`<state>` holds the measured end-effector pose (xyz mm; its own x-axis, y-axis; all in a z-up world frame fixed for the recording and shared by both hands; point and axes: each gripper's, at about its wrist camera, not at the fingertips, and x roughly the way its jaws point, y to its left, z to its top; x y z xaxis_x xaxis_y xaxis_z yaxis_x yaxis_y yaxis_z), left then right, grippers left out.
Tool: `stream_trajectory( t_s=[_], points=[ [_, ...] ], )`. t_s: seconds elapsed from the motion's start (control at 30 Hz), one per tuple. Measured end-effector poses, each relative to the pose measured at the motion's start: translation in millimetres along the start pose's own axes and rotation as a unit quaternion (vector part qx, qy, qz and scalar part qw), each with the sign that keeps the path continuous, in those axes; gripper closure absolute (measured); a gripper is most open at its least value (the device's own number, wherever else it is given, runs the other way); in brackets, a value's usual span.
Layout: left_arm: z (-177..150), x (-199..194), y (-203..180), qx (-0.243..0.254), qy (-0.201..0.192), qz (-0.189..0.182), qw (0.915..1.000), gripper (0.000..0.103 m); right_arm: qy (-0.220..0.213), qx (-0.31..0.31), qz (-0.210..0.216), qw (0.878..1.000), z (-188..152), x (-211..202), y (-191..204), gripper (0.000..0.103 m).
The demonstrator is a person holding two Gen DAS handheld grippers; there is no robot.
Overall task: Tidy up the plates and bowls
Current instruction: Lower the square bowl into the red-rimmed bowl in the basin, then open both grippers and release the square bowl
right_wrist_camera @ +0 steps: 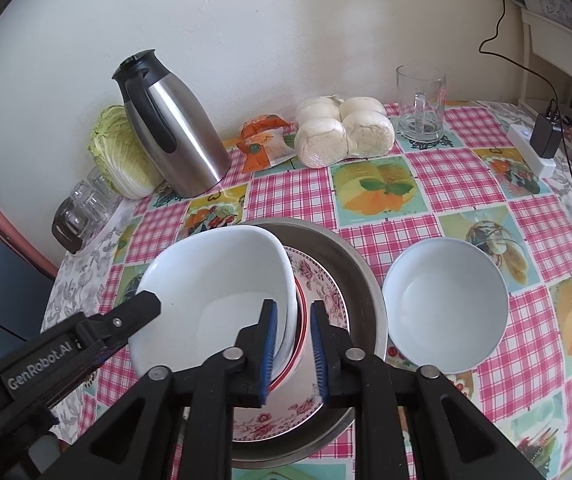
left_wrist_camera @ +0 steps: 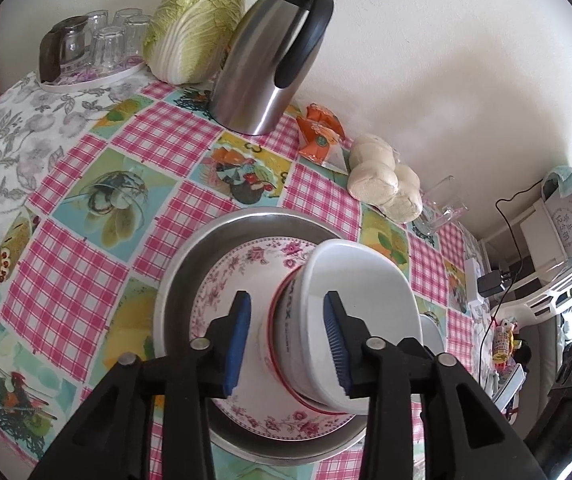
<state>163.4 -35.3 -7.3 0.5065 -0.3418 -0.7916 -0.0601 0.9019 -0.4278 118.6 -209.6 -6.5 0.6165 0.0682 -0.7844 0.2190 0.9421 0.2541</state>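
A: Left claw (left_wrist_camera: 288, 344)?
B: Jaws parted, straddling the white bowl (left_wrist_camera: 350, 320), pads clear; bowl tilted on the floral plate (left_wrist_camera: 222, 292) inside the steel basin (left_wrist_camera: 182, 280).
A: Right claw (right_wrist_camera: 292, 350)?
B: Parted astride the bowl's rim; second bowl (right_wrist_camera: 446, 304) on the worktop (right_wrist_camera: 466, 168) beside.

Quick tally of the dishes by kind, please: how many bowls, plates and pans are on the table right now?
White bowls: 2, one tilted on the stack, one standing alone on the cloth
Flowered plates: 1
Metal pans: 1, under the plate
Total: 4
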Motion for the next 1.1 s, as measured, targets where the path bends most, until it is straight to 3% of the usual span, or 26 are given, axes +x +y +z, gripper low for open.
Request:
stream_trajectory(
  t_s=[0.13, 0.27, 0.37, 0.57, 0.7, 0.77, 0.9, 1.1],
  points=[
    [3, -3, 7, -0.004, 0.0, 0.02, 0.9998, 0.052, -0.001, -0.003, -0.006, 1.0, -1, -1, 1, 0.061],
    [4, -4, 13, -0.009, -0.001, 0.028, 0.9996, 0.034, -0.006, -0.004, -0.009, 1.0, 0, -4, 2, 0.042],
    [5, -6, 15, -0.002, -0.004, 0.042, 0.9991, 0.028, -0.01, -0.007, -0.011, 1.0, 0, -6, 2, 0.031],
    [6, -12, 15, 0.01, -0.018, 0.068, 0.9975, 0.026, -0.018, -0.011, -0.016, 1.0, 2, -9, 2, 0.019],
    [6, -16, 18, 0.008, -0.029, 0.087, 0.9958, 0.012, -0.024, -0.01, -0.017, 1.0, 4, -13, -1, 0.011],
    [6, -18, 19, 0.003, -0.035, 0.09, 0.9953, 0.012, -0.028, -0.01, -0.02, 0.999, 4, -15, -3, 0.002],
    [6, -23, 21, -0.014, -0.052, 0.094, 0.9942, 0.005, -0.035, -0.006, -0.022, 0.999, 6, -20, -11, 0.001],
    [4, -28, 11, -0.022, -0.072, 0.092, 0.9929, 0.005, -0.042, 0.013, -0.024, 0.999, 12, -27, -31, 0.001]
  ],
)
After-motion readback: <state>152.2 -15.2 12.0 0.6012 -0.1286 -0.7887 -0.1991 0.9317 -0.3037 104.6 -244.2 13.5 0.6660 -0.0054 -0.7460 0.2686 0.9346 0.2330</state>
